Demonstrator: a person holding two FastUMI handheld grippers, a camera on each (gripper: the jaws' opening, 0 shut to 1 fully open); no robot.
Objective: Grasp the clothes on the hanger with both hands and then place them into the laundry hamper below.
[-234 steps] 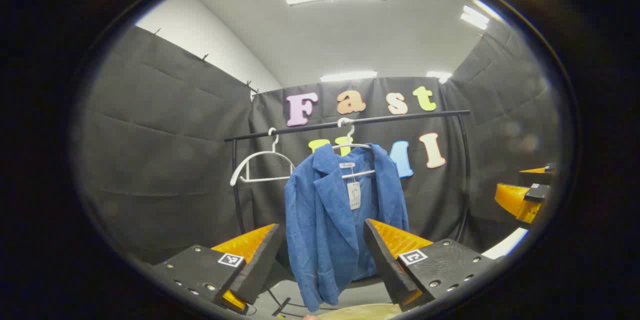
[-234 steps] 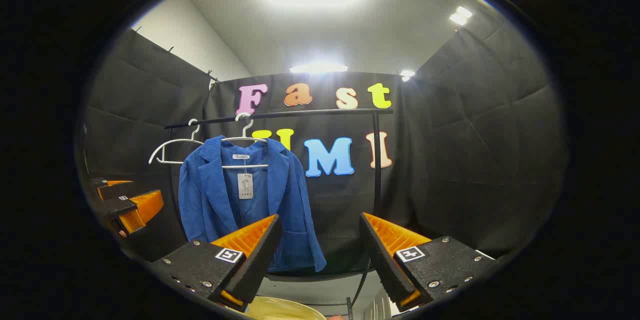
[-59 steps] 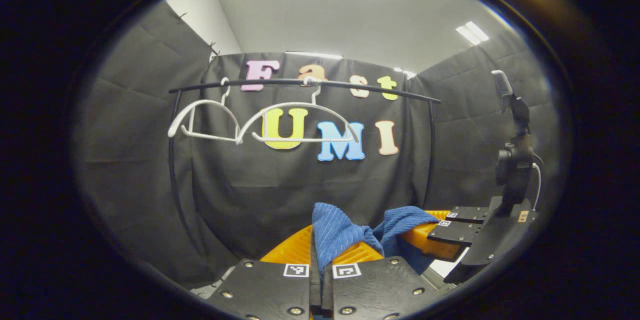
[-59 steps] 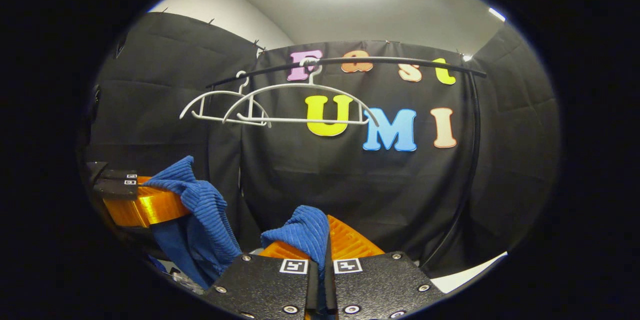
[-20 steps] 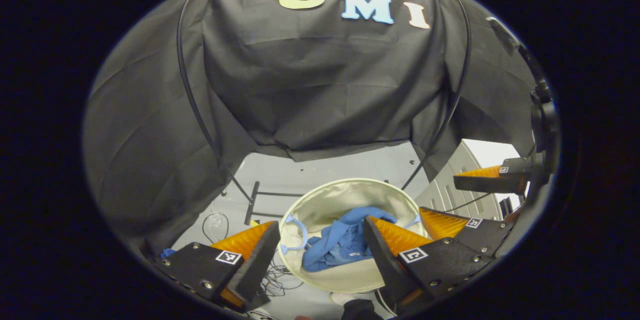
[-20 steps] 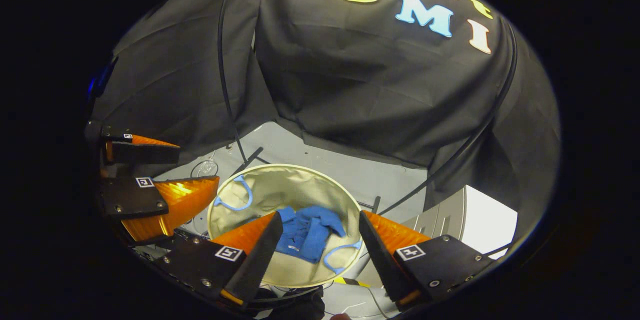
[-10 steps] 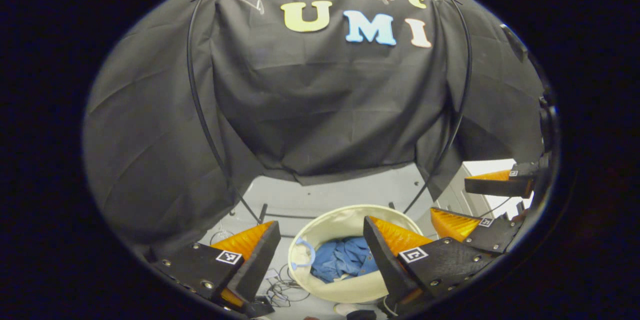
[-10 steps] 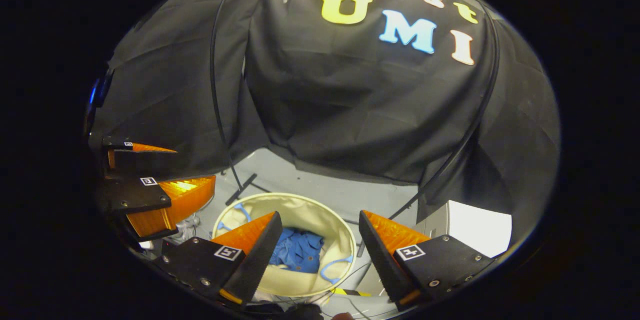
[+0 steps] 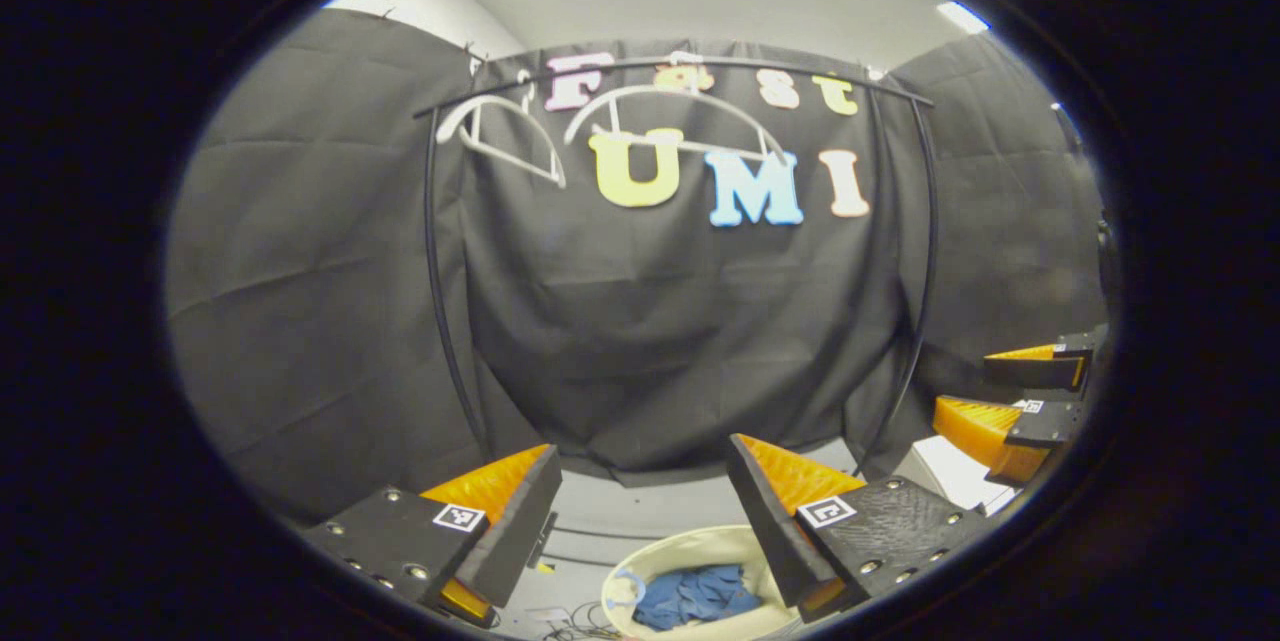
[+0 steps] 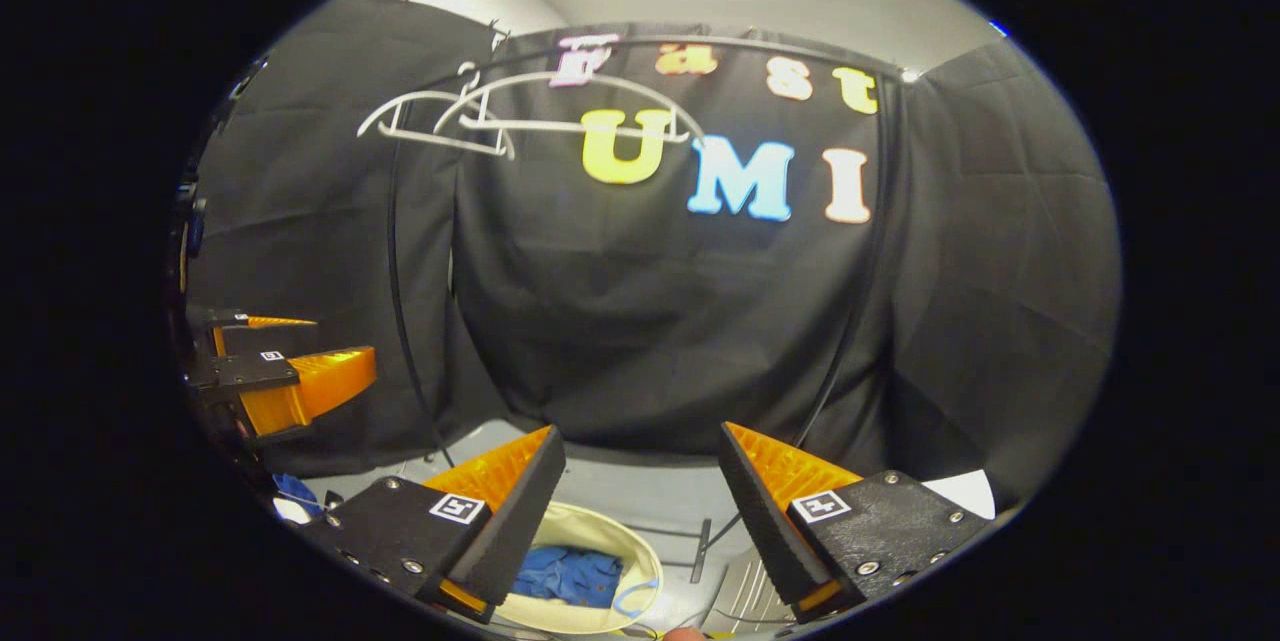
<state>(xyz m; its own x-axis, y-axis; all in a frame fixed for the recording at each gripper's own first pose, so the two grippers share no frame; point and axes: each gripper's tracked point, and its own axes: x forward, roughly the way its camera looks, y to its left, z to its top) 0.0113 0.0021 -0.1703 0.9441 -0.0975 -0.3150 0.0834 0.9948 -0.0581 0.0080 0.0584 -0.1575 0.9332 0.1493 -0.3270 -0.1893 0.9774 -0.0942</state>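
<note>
Both grippers are hanging with jaws spread wide, gripping nothing: left gripper, right gripper | blue clothes are lying inside laundry hamper, hangers bare | step: placement apparently complete | next: no grasp needed, likely retreating.

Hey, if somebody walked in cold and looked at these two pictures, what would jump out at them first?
Probably the two bare white hangers on the black rail up top. Next, the blue clothes crumpled in the cream laundry hamper on the floor below. Last, the left gripper and right gripper, both open and empty in the foreground.
</note>
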